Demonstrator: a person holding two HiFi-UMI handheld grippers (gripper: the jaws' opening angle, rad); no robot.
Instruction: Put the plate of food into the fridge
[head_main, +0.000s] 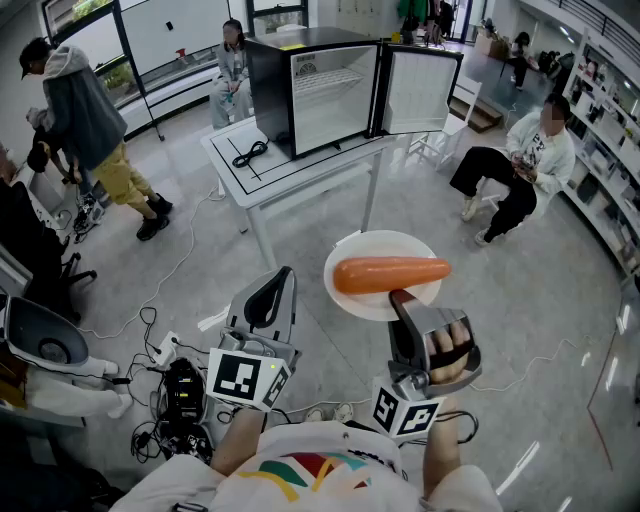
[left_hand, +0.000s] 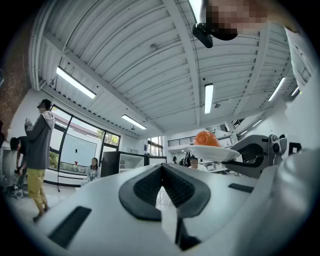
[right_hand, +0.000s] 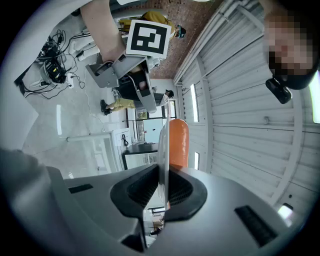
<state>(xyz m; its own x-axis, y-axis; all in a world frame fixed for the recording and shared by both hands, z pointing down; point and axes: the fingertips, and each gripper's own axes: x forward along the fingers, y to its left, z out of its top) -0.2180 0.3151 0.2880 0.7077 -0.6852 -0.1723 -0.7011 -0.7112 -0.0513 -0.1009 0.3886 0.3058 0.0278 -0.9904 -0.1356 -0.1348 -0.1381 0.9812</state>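
Note:
A white plate (head_main: 370, 248) carries one long orange piece of food (head_main: 390, 273), held level above the floor. My right gripper (head_main: 405, 300) is shut on the plate's near rim. In the right gripper view the plate (right_hand: 163, 145) runs edge-on between the pads, with the food (right_hand: 178, 145) beside it. My left gripper (head_main: 272, 298) hangs left of the plate, shut and empty, its pads meeting at the tip (left_hand: 161, 172). Ahead, the black mini fridge (head_main: 270, 85) stands on a white table (head_main: 250, 180), its door (head_main: 420, 90) swung open to the right and its white interior (head_main: 335, 100) showing.
A black cable (head_main: 250, 153) lies on the table beside the fridge. A white chair (head_main: 445, 140) stands behind the table. People are around: one standing at left (head_main: 90, 130), two seated (head_main: 520, 160). Cables and a power strip (head_main: 170, 385) litter the floor at lower left.

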